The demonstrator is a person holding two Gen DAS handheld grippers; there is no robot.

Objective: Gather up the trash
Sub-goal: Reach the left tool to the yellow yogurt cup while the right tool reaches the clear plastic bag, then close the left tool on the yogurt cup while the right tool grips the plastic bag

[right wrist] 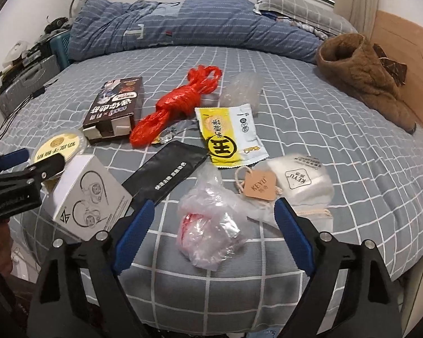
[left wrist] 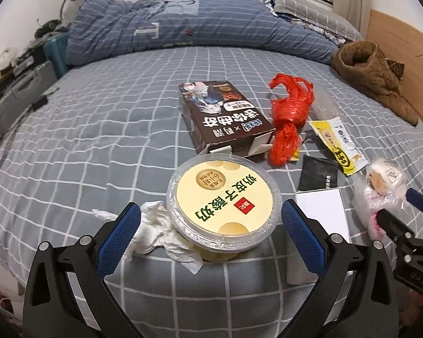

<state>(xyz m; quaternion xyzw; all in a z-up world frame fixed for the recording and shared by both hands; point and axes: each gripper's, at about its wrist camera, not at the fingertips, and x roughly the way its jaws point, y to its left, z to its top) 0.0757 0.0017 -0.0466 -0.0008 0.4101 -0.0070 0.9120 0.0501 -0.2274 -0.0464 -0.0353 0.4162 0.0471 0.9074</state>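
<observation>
Trash lies on a grey checked bed. My left gripper (left wrist: 211,232) is open, its blue pads either side of a round yellow-lidded yogurt tub (left wrist: 224,201), with a crumpled white tissue (left wrist: 155,233) beside its left pad. My right gripper (right wrist: 213,232) is open around a crumpled clear plastic bag (right wrist: 211,225). Further off lie a brown carton (left wrist: 222,118), a red plastic bag (left wrist: 289,118), a yellow-and-white wrapper (right wrist: 228,135), a black pouch (right wrist: 166,177) and a white earphone box (right wrist: 90,197). The left gripper also shows in the right wrist view (right wrist: 28,163).
A white cloth pouch with a tan tag (right wrist: 301,183) lies right of the clear bag. A brown fleece garment (right wrist: 363,79) lies at the far right. A blue quilt (left wrist: 183,28) is piled at the back. A suitcase (left wrist: 14,104) stands beside the bed on the left.
</observation>
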